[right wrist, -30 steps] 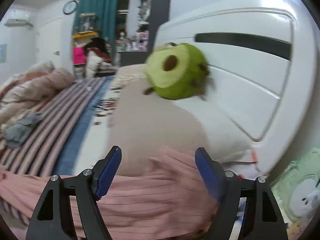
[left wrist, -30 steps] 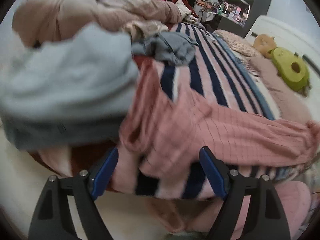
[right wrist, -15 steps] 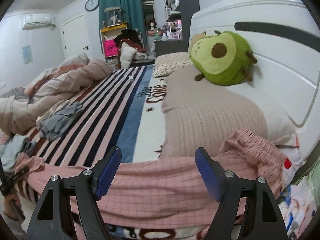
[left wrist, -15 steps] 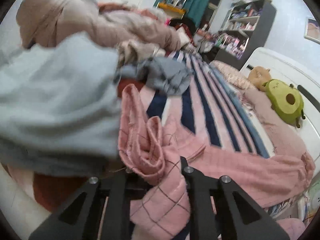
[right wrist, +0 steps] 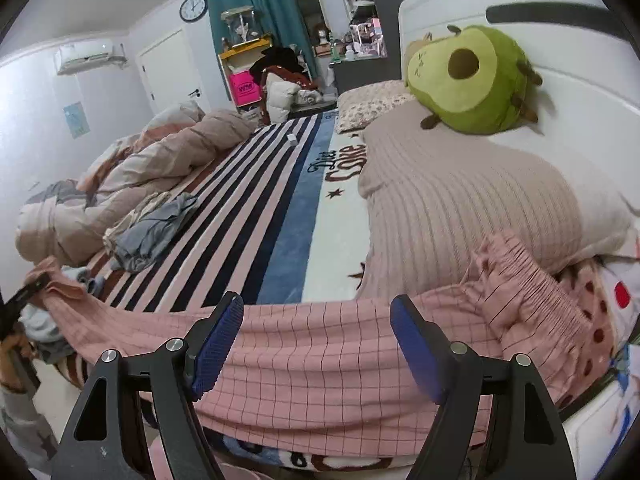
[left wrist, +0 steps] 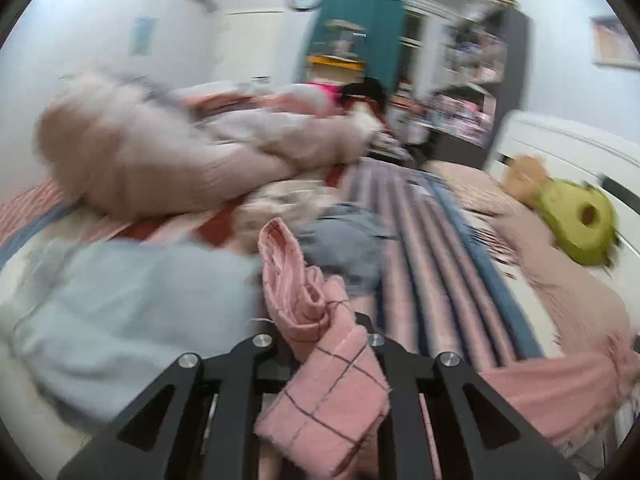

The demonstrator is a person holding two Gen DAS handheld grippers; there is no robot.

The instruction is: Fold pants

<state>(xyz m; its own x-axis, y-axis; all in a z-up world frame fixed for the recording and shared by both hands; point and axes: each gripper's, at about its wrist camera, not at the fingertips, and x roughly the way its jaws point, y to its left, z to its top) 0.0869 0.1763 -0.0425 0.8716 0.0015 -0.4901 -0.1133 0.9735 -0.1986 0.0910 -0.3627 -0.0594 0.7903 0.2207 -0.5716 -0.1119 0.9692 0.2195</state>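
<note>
Pink checked pants lie stretched across the near edge of the bed, the gathered waistband at the right by the pillow. My left gripper is shut on the bunched leg end of the pants, which sticks up between its black fingers and hangs over them. In the right wrist view that same gripper appears at the far left, lifting the leg end. My right gripper is open, its blue pads hovering over the middle of the pants without touching them.
A striped bedsheet covers the bed. A rumpled duvet and a grey garment lie at the left, a light blue garment nearer. A ribbed beige pillow, an avocado plush and the white headboard are at the right.
My left gripper closed on the pants' leg end and lifted it off the bed. My right gripper swung from the headboard down over the middle of the pants, still open.
</note>
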